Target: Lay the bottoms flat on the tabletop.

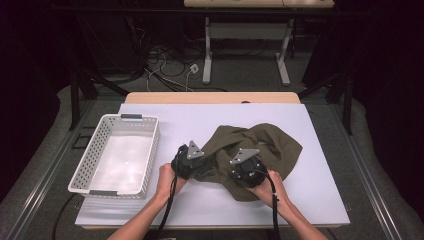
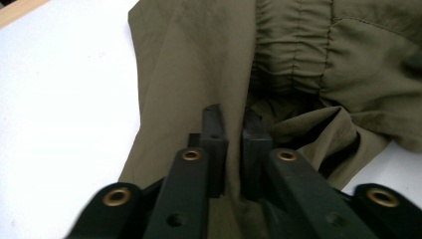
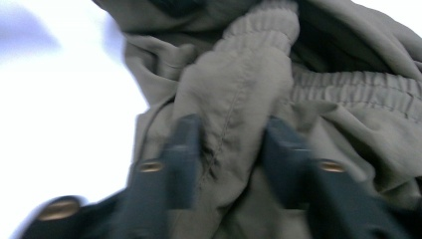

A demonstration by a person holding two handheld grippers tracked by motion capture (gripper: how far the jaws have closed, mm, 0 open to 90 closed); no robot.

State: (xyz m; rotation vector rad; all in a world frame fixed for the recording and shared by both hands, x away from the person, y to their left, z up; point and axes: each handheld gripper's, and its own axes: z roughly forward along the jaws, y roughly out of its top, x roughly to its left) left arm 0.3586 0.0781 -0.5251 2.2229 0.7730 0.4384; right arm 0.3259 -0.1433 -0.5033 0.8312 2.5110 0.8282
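Note:
An olive-green garment (image 1: 272,142) with an elastic gathered band lies crumpled on the white table top (image 1: 190,117), right of centre. My left gripper (image 1: 199,161) is at the garment's left edge. In the left gripper view its jaws (image 2: 234,134) stand almost together, with a thin fold of the garment (image 2: 189,64) between the pads. My right gripper (image 1: 245,165) rests on the garment's near part. In the blurred right gripper view, its fingers (image 3: 231,139) squeeze a raised ridge of the cloth (image 3: 239,84) just below the ribbed band.
A white perforated plastic basket (image 1: 152,145) stands at the table's left side, with nothing in it. Bare white surface lies in front of and behind the garment. Table legs and cables are on the floor beyond the far edge.

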